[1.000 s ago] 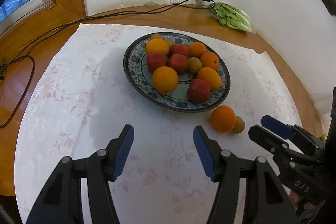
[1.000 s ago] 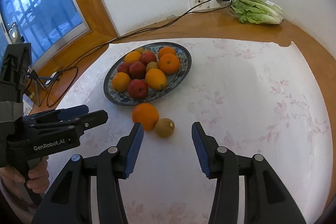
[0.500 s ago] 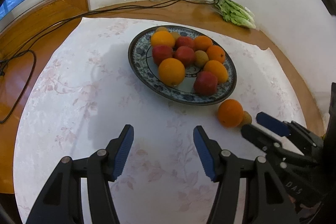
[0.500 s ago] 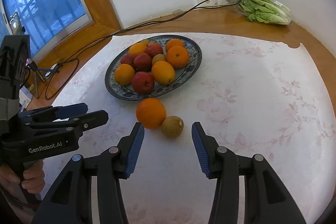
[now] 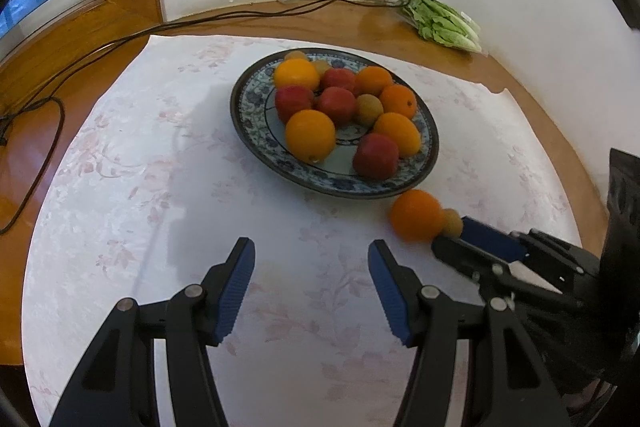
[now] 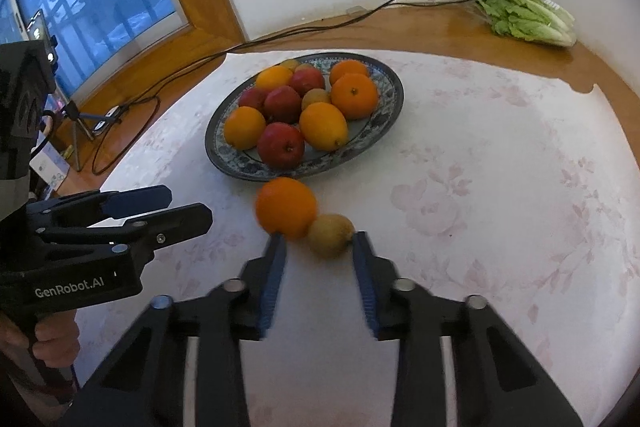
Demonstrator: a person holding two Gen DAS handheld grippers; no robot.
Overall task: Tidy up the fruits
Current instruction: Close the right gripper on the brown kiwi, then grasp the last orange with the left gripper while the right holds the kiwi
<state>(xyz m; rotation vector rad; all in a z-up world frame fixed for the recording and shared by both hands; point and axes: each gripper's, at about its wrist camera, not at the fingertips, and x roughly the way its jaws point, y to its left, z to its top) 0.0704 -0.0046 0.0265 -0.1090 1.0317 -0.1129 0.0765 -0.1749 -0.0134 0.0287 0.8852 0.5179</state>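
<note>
Ok so the thing that just changed: the right gripper (image 6: 318,241) has been closing its jaws, and it's moved in on the two loose fruits sitting on the tablecloth (image 6: 500,195) just outside the plate (image 6: 390,107). A moment back it was hanging a bit short of them with the jaws wider apart. Now the kiwi (image 6: 330,235) sits right between its fingertips, with the right pad up against its side, while the left fingertip is at the base of the loose orange (image 6: 286,209), which touches the kiwi on its left. The picture is a bit smeared there, so I can't swear both pads are pressing, but the jaws look closed about as far as the kiwi allows, so I'd call it a grip on the kiwi

The left gripper (image 5: 310,283) hasn't budged: jaws apart, nothing between them, hovering over bare cloth nearer the camera and left of the loose fruits

For the task, my guess is the kiwi is about to join the oranges, apples and other kiwis already on the plate, and the orange would be next. One worry is that the left pad nudges the orange and it rolls, since the two are touching
</note>
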